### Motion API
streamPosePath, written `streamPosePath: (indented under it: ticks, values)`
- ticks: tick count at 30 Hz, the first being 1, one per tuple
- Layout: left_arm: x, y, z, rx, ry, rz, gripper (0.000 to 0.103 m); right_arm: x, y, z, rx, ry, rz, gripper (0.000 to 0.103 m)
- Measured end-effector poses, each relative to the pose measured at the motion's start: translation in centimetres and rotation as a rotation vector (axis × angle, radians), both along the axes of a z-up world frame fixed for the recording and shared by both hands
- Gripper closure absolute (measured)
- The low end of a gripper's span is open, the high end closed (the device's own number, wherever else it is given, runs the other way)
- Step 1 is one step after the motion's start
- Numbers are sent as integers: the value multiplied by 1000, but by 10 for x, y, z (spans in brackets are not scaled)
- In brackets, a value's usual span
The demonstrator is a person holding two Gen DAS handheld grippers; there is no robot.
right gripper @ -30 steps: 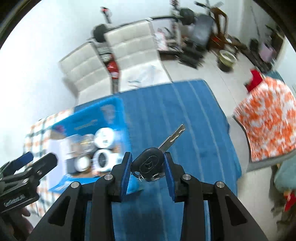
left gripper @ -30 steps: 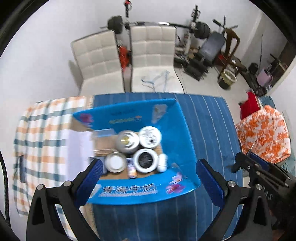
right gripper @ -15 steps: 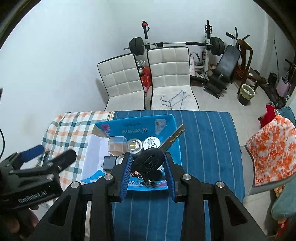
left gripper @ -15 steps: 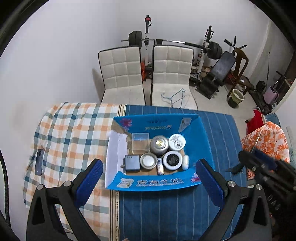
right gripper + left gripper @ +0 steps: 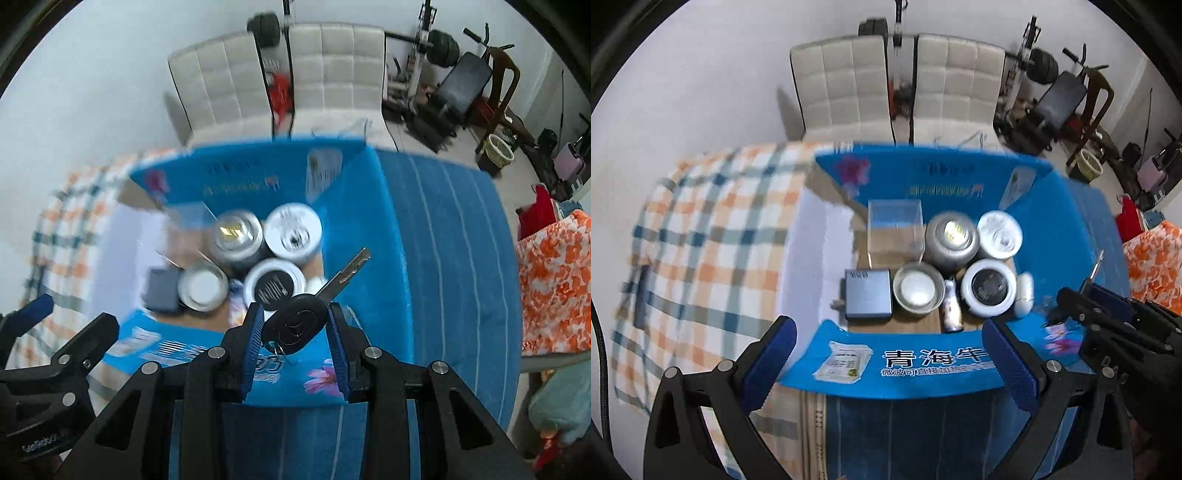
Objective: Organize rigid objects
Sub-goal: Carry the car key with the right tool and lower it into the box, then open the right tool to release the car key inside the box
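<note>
Right claw (image 5: 295,328) clenched on car key (image 5: 295,326), blade pointing up-right, held above near-right corner of blue box (image 5: 1052,229). Left claw (image 5: 886,354) released, spread wide over box's near wall. Tins, jars, clear case inside box.

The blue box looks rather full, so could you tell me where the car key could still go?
In the blue box, bare cardboard shows along the near wall, in front of the grey block, and beside the clear cube. The tins crowd the right. The right claw holds the car key.
</note>
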State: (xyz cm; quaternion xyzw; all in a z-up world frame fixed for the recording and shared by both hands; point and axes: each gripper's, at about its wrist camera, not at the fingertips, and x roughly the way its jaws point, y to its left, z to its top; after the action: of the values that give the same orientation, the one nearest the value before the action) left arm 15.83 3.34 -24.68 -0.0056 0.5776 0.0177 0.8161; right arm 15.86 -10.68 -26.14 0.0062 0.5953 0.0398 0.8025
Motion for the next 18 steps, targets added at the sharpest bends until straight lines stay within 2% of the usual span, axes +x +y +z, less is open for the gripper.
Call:
streamPosePath:
  ticks: [4,10,15,17,18]
  values:
    - [9,4,-29,3,50,2,0,8,5,-46,-35,80,3,66]
    - [20,0,-45,33,62,-25,0,18,13,-90,-114,181,-4,66]
    - [27,-1,-50,29,81,-32,0,26,8,-103,-147,221,-24,65]
    - [29,-1,-50,33,85,-31,0,28,5,-100,-168,201,-32,61]
    - [29,0,-50,35,86,-30,0,30,4,-97,-179,190,-33,52]
